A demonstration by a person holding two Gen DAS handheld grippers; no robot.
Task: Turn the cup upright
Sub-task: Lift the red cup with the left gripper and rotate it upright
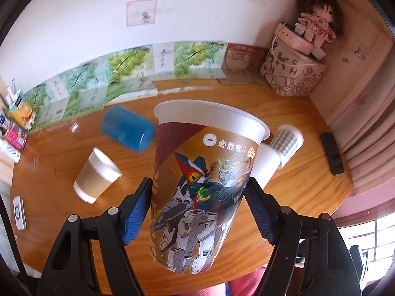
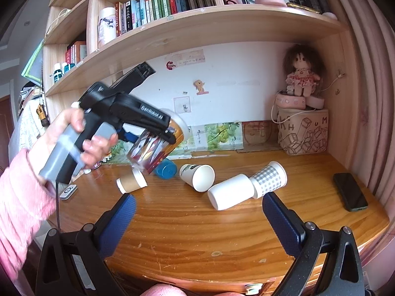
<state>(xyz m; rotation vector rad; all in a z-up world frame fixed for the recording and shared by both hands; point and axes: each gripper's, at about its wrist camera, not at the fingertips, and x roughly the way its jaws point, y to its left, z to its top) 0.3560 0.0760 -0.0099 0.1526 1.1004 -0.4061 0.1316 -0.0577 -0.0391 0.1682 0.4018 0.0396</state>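
Gripping a robot-printed cup (image 1: 197, 185) by its sides, the left gripper (image 1: 197, 204) holds it in the air above the wooden desk (image 1: 308, 180), white rim toward twelve o'clock. Other cups lie tipped on the desk: a blue cup (image 1: 127, 132) at eleven o'clock, a brown-sleeved cup (image 1: 96, 176) at nine, a checked cup (image 1: 286, 144) at two. The right gripper (image 2: 198, 213) hovers with fingers wide apart, gripping nothing, a plain white cup (image 2: 230, 194) lying just beyond it.

printed cup (image 2: 158, 145) blurred, blue cup (image 2: 166, 170) half-hidden
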